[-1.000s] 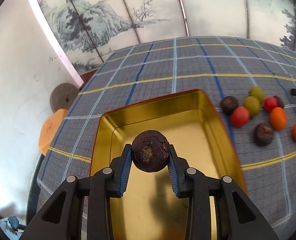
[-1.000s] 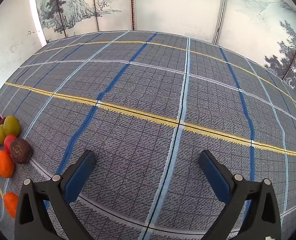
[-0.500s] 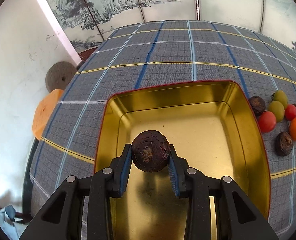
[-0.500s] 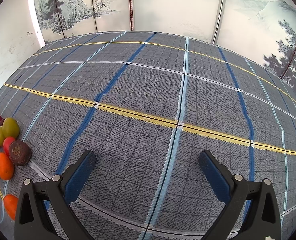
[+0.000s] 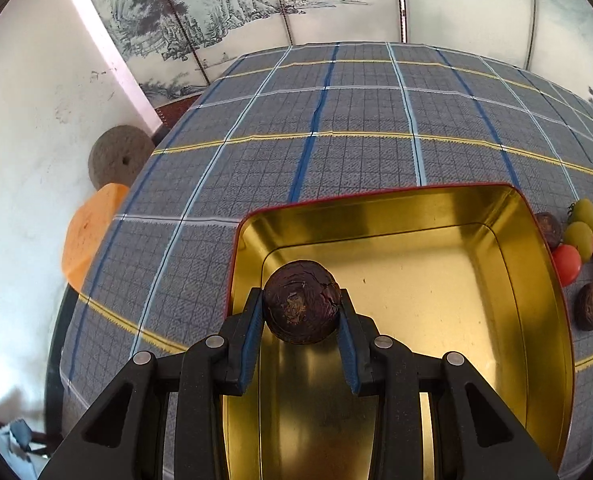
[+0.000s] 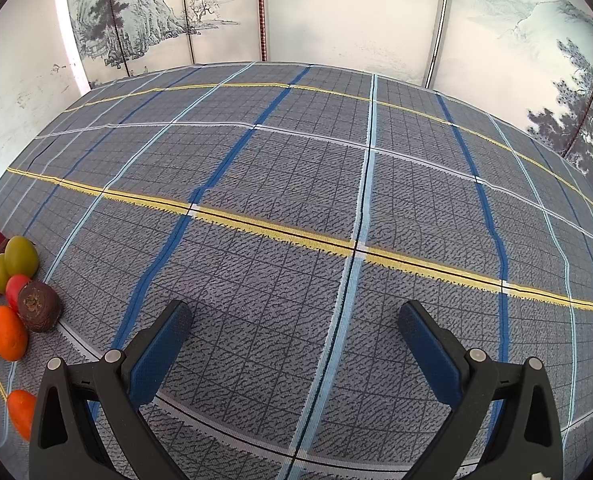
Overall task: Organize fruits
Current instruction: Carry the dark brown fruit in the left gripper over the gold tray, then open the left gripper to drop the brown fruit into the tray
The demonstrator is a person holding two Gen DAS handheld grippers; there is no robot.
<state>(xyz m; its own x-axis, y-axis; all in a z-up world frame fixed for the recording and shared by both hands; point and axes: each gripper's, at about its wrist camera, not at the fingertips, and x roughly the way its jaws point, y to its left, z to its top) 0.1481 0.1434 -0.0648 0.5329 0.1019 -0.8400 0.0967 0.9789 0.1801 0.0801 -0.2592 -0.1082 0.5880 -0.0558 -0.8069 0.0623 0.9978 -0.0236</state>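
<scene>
The left gripper (image 5: 301, 308) has its jaws clamped on a round, wrinkled dark-purple fruit (image 5: 301, 302), stem scar toward the camera, no long axis, above the gold tin (image 5: 536, 320) at its 9 o'clock side. The right gripper (image 6: 294, 320) hangs wide open over the plaid-clothed bench (image 6: 336, 180); loose fruits (image 6: 20, 296) lie at 9 o'clock.

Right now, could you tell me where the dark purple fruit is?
In the left wrist view, the dark purple fruit sits clamped in the left gripper, over the gold tray near its left wall.

Right gripper (image 6: 294, 320) gapes over plaid cloth (image 6: 296, 184) (fruits (image 6: 20, 296) far left).
</scene>
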